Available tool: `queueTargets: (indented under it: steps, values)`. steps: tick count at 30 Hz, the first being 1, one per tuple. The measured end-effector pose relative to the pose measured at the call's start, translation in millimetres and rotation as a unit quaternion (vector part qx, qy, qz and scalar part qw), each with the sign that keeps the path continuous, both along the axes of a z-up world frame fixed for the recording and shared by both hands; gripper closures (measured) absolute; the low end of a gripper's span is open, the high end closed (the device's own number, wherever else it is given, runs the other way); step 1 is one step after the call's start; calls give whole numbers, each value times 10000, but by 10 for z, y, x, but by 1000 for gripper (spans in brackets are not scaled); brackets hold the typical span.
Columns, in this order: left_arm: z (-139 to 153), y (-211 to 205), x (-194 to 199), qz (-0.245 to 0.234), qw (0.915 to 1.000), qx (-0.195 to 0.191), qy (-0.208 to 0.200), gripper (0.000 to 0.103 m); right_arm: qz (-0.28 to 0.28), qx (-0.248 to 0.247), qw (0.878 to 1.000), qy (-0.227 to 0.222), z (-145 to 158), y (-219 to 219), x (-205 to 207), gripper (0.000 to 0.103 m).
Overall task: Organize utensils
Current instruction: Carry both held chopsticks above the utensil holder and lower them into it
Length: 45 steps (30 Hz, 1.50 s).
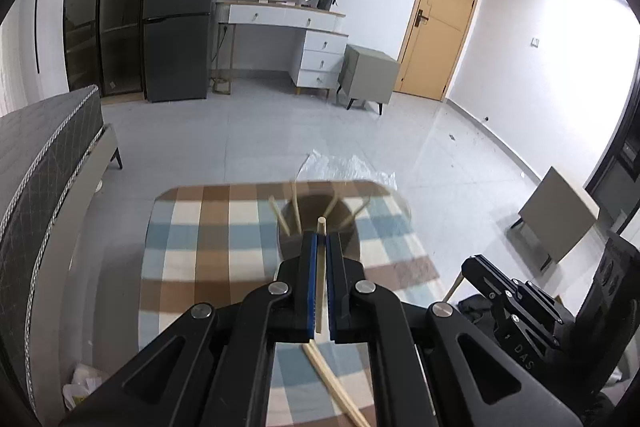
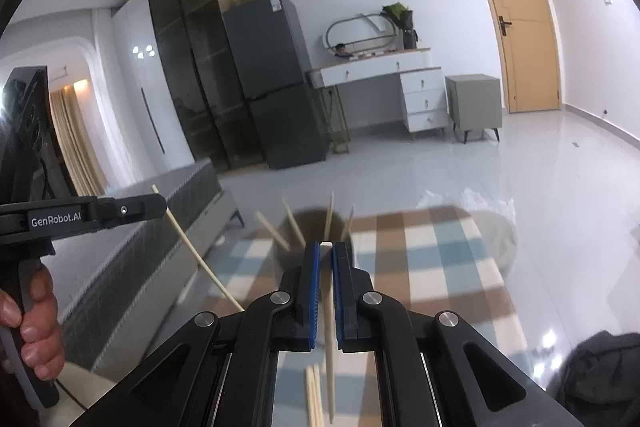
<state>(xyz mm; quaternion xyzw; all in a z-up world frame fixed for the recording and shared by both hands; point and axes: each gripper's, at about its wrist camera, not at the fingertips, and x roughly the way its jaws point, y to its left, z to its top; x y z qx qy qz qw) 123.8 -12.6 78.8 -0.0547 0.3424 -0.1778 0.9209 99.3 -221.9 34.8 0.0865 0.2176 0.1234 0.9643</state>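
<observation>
My left gripper (image 1: 321,235) is shut on a pale wooden chopstick (image 1: 320,267) that runs between its blue pads, tip poking out in front. My right gripper (image 2: 326,245) is shut on another chopstick (image 2: 329,327), held lengthwise between the pads. Just beyond both stands a dark round holder (image 1: 320,211) with several chopsticks leaning in it, on a checked tablecloth (image 1: 208,227). More loose chopsticks (image 1: 336,387) lie on the cloth below the left gripper. In the right wrist view the left gripper (image 2: 160,205) shows at the left, its chopstick (image 2: 196,251) slanting down, a hand (image 2: 36,327) on its grip.
The table with the checked cloth ends in a rounded far edge, with crumpled clear plastic (image 1: 348,167) there. A dark mattress (image 1: 44,163) lies to the left. A fridge (image 1: 180,7), a white dresser (image 1: 288,27), a grey nightstand (image 1: 370,71) and a door (image 1: 440,19) stand beyond the tiled floor.
</observation>
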Motion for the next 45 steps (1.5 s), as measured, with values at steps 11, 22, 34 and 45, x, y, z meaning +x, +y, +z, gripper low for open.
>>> queueTargets:
  steps: [11, 22, 34, 45]
  values:
    - [388, -23, 588, 81, 9996, -208, -187, 103, 59, 236, 9978, -610, 675, -15, 676, 98]
    - [202, -144, 994, -46, 9999, -73, -108, 103, 4, 446, 9953, -863, 648, 135, 1130, 98]
    - [-84, -142, 1138, -79, 9993, -220, 279, 103, -35, 541, 9952, -817, 350, 97, 1344, 97]
    - [-156, -294, 1126, -237, 9990, -109, 371, 103, 30, 533, 9972, -529, 94, 62, 1319, 97]
